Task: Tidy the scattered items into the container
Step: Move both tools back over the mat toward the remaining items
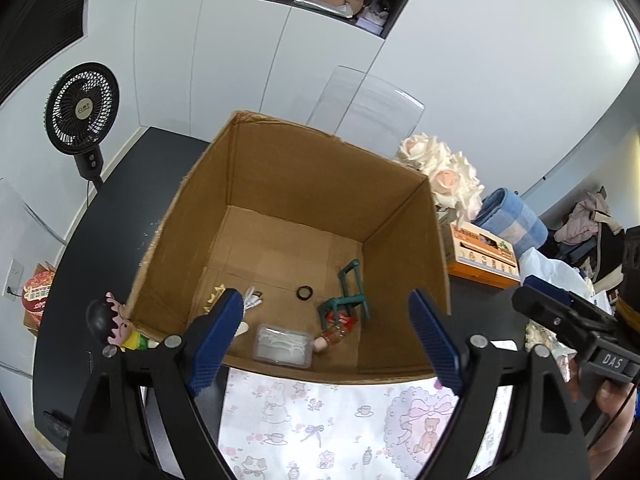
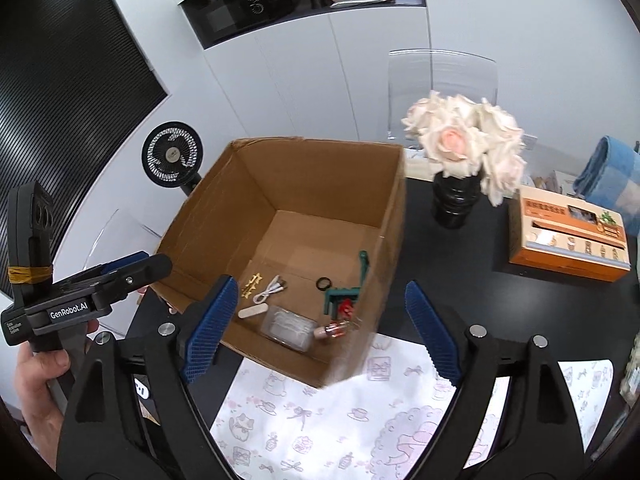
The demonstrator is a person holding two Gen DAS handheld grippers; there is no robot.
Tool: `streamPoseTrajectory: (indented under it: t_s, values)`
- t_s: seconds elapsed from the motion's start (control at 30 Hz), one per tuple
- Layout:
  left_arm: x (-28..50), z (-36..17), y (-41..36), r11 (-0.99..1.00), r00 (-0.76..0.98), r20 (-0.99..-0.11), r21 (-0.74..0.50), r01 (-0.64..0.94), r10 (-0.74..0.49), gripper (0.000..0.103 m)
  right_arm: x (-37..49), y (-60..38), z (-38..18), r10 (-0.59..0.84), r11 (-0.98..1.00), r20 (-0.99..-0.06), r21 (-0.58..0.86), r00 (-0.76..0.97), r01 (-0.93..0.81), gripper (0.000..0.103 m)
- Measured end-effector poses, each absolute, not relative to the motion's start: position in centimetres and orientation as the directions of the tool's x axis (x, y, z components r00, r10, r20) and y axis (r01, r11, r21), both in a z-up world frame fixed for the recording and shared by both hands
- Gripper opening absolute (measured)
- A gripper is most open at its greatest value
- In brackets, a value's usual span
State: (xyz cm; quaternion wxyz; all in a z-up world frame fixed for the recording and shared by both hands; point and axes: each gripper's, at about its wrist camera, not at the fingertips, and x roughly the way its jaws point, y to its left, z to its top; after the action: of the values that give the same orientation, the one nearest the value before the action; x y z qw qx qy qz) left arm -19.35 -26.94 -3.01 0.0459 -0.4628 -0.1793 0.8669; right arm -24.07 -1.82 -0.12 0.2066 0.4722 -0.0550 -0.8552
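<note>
An open cardboard box [image 1: 280, 168] [image 2: 320, 172] stands on the black table. On its floor lie a green toy chair [image 1: 352, 292] [image 2: 352, 280], a black ring [image 1: 305, 292], a clear plastic case [image 1: 284, 344] [image 2: 288, 328], a small bottle [image 1: 332, 338], gold star clips [image 2: 251, 280] and a white cable [image 2: 270, 286]. A doll figure [image 1: 116, 326] lies on the table outside the box's near left corner. My left gripper [image 1: 324, 300] hangs open and empty over the box's near edge. My right gripper [image 2: 320, 286] is likewise open and empty, just to its right.
A floral cloth [image 1: 320, 424] [image 2: 340, 420] covers the near table. Right of the box stand a black vase of pale roses [image 2: 456, 200], an orange carton [image 2: 568, 236] and a rolled blue towel [image 1: 512, 216]. A black fan [image 1: 82, 104] stands at the left.
</note>
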Motion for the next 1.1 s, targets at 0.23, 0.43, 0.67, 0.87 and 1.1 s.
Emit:
streamPoseTrajectory:
  t_s: [0.23,0.43,0.67,0.87,1.1]
  values:
    - [-18.6,-1.2,-22.4,-0.941,-0.587,-0.765,-0.339,0.018,0.264,0.083,-21.8,2.2,1.3,-0.341,-0.934,-0.789,0.224,-0.511,0.278,0.103]
    - [-17.3,-0.7,-16.6,-0.952,-0.578,-0.767,-0.302,-0.059,0.279,0.083,-19.1,7.3,2.6,-0.289,-0.955,-0.775,0.191,-0.562,0.227,0.103]
    - [-15.6,-0.6,-9.6,-0.956,-0.56,-0.775,-0.257,-0.144,0.292,0.083,-15.4,13.3,2.1,-0.205,-0.977,-0.781,0.132,-0.59,0.166,0.103]
    - [-13.7,-1.8,-3.7,-0.96,-0.551,-0.788,-0.194,-0.201,0.274,0.083,-12.5,17.9,0.8,-0.157,-0.987,-0.787,0.112,-0.597,0.113,0.103]
    - [-10.5,-5.4,0.5,-0.976,-0.556,-0.806,-0.122,-0.183,0.205,0.083,-8.8,20.1,-2.2,-0.069,-0.998,-0.797,0.053,-0.6,0.044,0.103]
